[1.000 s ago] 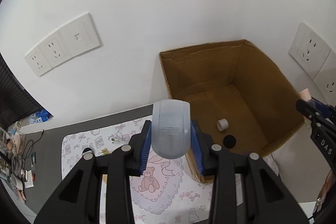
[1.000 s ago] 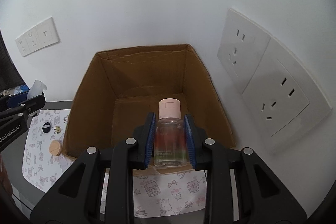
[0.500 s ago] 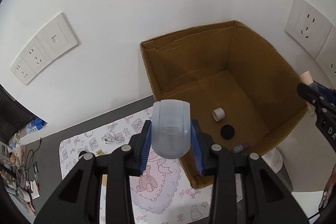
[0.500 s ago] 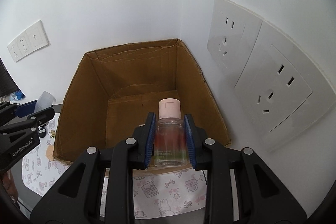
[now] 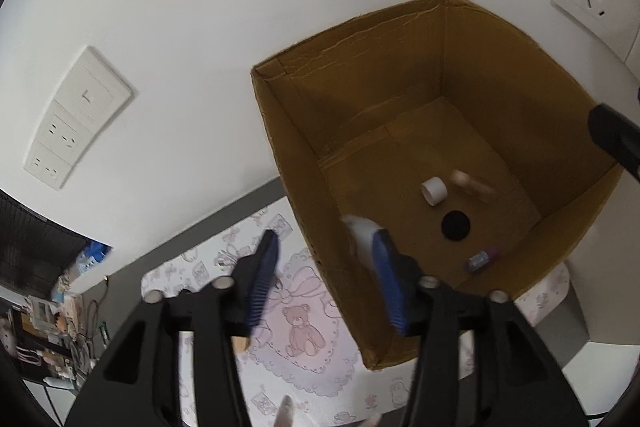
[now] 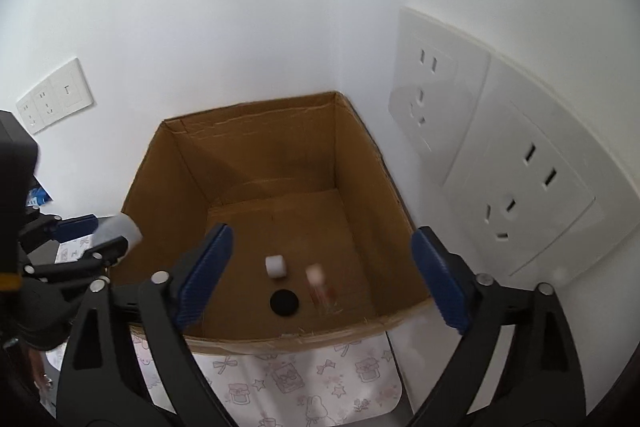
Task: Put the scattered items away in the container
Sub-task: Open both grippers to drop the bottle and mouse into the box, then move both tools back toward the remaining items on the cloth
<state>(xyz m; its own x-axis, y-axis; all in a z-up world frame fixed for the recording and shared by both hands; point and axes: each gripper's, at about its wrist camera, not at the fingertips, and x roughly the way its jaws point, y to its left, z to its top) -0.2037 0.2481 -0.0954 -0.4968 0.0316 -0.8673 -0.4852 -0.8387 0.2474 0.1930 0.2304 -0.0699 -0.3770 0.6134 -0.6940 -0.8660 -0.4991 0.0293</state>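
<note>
Both hand-held grippers, left point(image 5: 324, 275) and right point(image 6: 320, 275), now gape; pink-capped bottle point(image 6: 320, 287) dropped into box point(image 6: 168, 171).

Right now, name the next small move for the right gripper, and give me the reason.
Probably draw the right gripper back from the cardboard box toward the patterned mat. Its jaws stand wide open with nothing between them. The pink-capped bottle is inside the box, blurred, near the white roll and the black disc, so this drop looks done.
</note>
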